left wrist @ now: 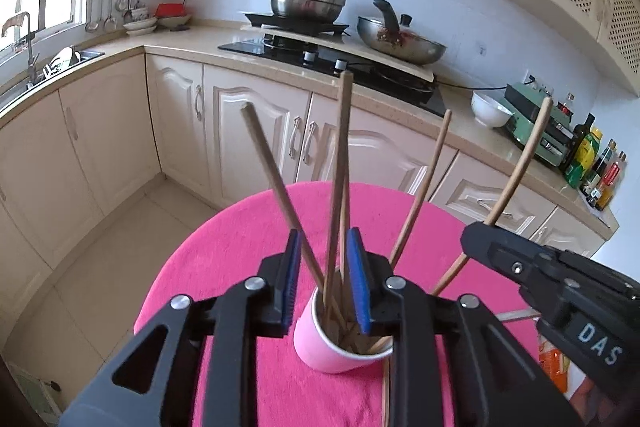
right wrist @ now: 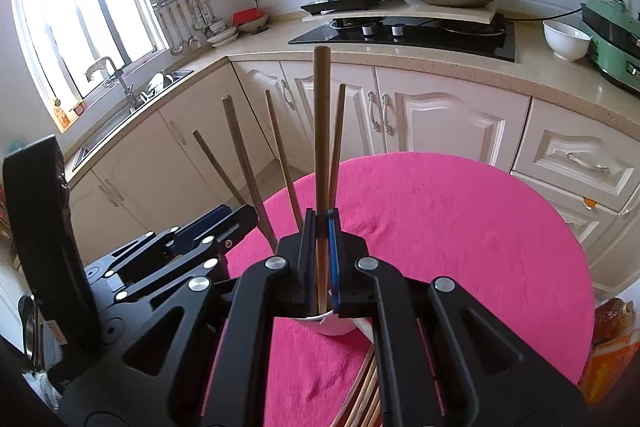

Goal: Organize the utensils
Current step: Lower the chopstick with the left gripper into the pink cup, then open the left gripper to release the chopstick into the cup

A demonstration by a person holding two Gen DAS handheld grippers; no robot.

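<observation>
A pink paper cup point(left wrist: 320, 351) stands on the round table's pink cloth point(left wrist: 240, 247) with several wooden chopsticks point(left wrist: 276, 179) leaning out of it. My left gripper point(left wrist: 325, 233) is open around the cup's mouth. Two chopsticks rise between its blue pads point(left wrist: 294, 279), and the pads do not press on them. My right gripper point(right wrist: 322, 215) is shut on one chopstick point(right wrist: 321, 131), which slants up to the right point(left wrist: 520, 159). That chopstick's lower end runs toward the cup point(right wrist: 332, 325) and is hidden behind the fingers. The right gripper point(left wrist: 472, 239) sits just right of the left gripper point(right wrist: 224, 223).
More chopsticks point(right wrist: 360, 399) lie on the cloth at the near edge. An orange packet point(right wrist: 612, 347) sits by the table's right edge. Behind are cabinets, a stove point(left wrist: 332, 59) with a pot and a wok, a white bowl point(left wrist: 488, 109) and bottles point(left wrist: 592, 163).
</observation>
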